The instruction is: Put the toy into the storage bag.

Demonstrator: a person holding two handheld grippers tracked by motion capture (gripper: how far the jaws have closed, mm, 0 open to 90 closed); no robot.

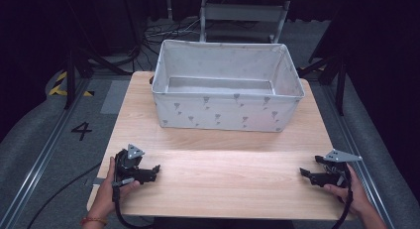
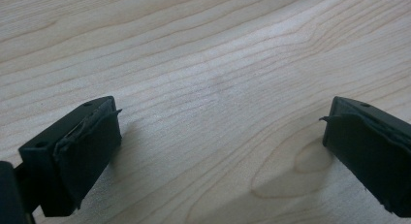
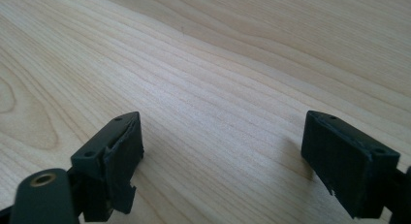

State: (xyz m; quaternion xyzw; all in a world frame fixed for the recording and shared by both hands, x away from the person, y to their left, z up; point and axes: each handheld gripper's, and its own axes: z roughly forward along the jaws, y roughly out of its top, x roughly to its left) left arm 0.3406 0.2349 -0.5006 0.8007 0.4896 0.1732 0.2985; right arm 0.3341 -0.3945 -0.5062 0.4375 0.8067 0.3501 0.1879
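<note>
A white fabric bin [image 1: 225, 110] with small grey triangle marks stands at the back of the wooden table [image 1: 228, 174]; what I see of its inside holds nothing. My left gripper [image 1: 156, 170] rests low over the table's front left, held by a hand, jaws pointing right. My right gripper [image 1: 303, 173] sits at the front right, jaws pointing left. In the left gripper view the left gripper [image 2: 220, 136] stands open over bare wood. The right gripper [image 3: 223, 151] is likewise open, with only wood grain between its jaws.
The table's near edge runs just below both hands. A grey floor with a painted number 4 [image 1: 81, 130] lies to the left. Cables [image 1: 158, 33] and a metal frame [image 1: 242, 13] sit behind the bin. Dark stands flank the table.
</note>
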